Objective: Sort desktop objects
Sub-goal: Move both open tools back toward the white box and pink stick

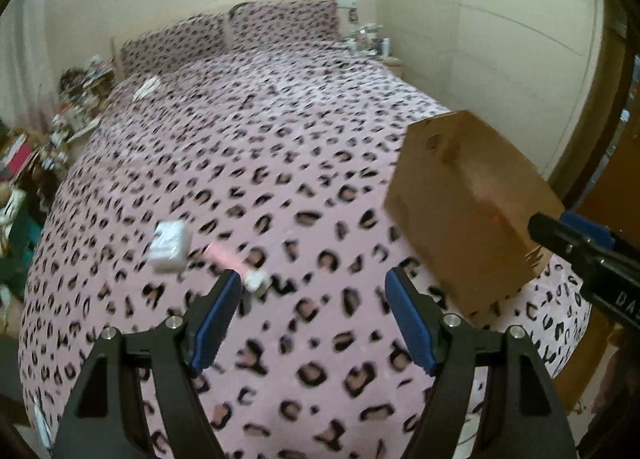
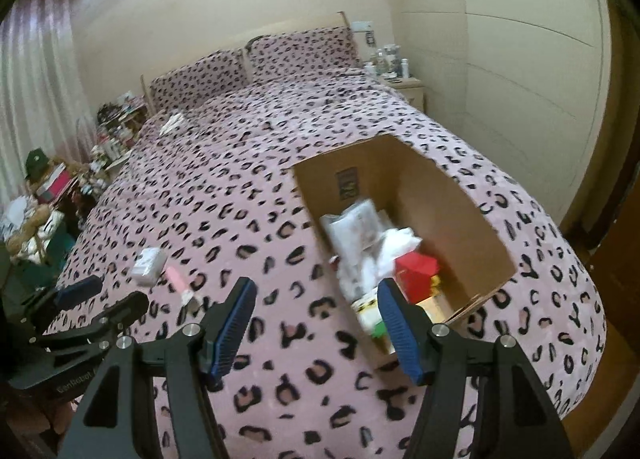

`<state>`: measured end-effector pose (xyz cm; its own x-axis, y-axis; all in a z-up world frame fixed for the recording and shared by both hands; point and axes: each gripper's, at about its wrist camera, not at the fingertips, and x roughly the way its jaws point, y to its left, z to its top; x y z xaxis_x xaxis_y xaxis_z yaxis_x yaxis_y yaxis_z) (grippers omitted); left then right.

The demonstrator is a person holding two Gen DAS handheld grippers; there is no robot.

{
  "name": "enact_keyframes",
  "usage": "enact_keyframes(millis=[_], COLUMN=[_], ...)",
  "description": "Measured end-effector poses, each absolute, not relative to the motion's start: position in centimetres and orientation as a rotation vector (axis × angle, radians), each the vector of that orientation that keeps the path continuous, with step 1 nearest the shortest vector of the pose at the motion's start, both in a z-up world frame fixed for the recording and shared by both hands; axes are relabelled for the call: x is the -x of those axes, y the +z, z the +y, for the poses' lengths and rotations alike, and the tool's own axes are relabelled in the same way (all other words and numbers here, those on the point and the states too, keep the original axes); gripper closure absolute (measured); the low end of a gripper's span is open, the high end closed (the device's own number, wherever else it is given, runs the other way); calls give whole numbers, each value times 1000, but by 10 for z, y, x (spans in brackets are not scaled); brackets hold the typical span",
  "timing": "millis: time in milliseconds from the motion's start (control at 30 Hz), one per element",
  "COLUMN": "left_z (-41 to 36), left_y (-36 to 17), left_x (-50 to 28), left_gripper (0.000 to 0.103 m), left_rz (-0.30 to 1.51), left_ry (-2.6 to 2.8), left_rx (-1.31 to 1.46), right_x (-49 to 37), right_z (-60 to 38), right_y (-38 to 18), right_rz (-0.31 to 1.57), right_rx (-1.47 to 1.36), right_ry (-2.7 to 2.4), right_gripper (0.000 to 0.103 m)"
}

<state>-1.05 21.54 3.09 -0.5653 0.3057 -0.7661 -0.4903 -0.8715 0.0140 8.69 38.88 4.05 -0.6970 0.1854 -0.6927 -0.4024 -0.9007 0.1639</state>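
A small white box (image 1: 170,246) (image 2: 149,261) and a pink tube (image 1: 236,263) (image 2: 180,281) with a white cap lie side by side on the leopard-print bedcover (image 1: 280,163). My left gripper (image 1: 313,277) (image 2: 114,295) hovers open just right of the tube, with nothing between its fingers. An open cardboard box (image 1: 472,203) (image 2: 400,179) stands on the bed's right side, holding white bags, a red box (image 2: 416,271) and other items. My right gripper (image 2: 316,285) (image 1: 560,223) is open and empty over the bedcover, by the cardboard box's near left corner.
Two matching pillows (image 2: 256,63) lie at the headboard. A nightstand (image 2: 408,89) with bottles stands at the far right. Cluttered shelves and bags (image 2: 60,187) line the bed's left side. A white item (image 2: 172,123) lies far up the cover.
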Motion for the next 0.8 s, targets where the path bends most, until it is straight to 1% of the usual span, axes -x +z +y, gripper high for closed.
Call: enact_keyframes(millis=[100, 233, 500, 800], left_z=[189, 164, 110, 58], left_y=[23, 14, -7, -25], left_x=[9, 9, 15, 25], left_gripper=[27, 27, 27, 27], left_rz=[283, 249, 164, 102], left_ry=[2456, 2484, 2562, 2616], left_rx=[1170, 1224, 1318, 1409], right_x=[-82, -75, -57, -34], right_z=[374, 351, 314, 268], right_y=[34, 22, -13, -32], right_rz=[455, 426, 449, 420], right_rx=[1043, 1101, 1240, 1335], right_ry=[2629, 2655, 2677, 2733], right_gripper=[38, 38, 38, 38])
